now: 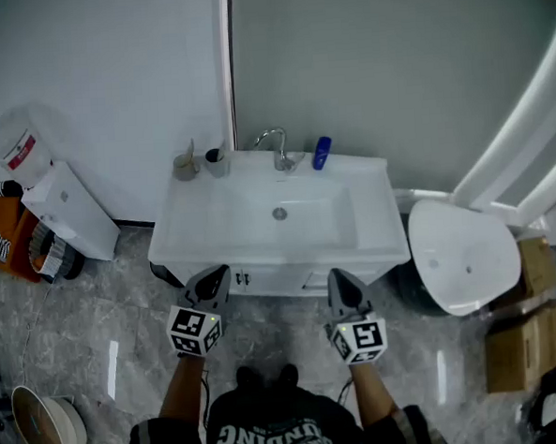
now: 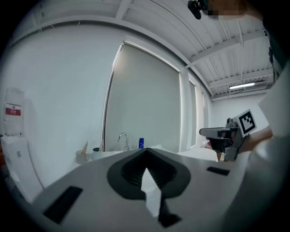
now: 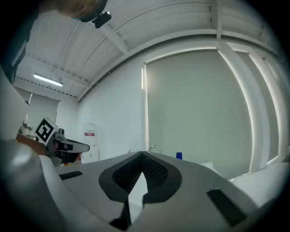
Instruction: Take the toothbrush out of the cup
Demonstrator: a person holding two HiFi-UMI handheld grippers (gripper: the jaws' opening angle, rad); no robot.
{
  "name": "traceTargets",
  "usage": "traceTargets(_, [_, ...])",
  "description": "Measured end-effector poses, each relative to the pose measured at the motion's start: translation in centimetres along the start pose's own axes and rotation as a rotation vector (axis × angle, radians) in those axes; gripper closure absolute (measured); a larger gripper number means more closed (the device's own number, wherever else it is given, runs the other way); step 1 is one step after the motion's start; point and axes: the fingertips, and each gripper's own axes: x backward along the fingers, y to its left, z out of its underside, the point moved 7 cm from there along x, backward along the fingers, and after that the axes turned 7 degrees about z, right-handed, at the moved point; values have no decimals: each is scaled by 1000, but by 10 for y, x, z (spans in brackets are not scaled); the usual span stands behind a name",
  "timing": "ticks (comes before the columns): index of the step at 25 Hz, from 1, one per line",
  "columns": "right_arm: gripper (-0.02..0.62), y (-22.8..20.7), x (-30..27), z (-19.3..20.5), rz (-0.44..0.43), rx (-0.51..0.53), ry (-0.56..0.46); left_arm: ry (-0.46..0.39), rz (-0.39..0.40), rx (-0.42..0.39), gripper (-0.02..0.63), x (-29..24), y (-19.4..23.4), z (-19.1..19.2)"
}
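Both grippers, left gripper (image 1: 216, 276) and right gripper (image 1: 341, 280), are near, jaws closed and empty. The toothbrush (image 1: 192, 149) stands in the beige cup (image 1: 184, 167) at the washbasin's (image 1: 378, 243) far-left corner. The reach seems unstarted. Next: go far-left and open the jaws around the handle.

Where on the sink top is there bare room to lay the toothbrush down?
Bare: the right ledge of the counter, beside the basin, and the basin itself. Crowded: the back strip, with two cups at the left corner, then faucet and blue bottle.
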Motion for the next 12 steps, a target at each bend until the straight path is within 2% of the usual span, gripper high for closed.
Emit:
traceTargets(5, [600,-6,-2,0,-11,-57,-15,15,4,-20,607,-8,-3,2])
traceTargets(12, [600,-10,-4,5,-8,-37,5,21,6,-13,607,-13,-9,3])
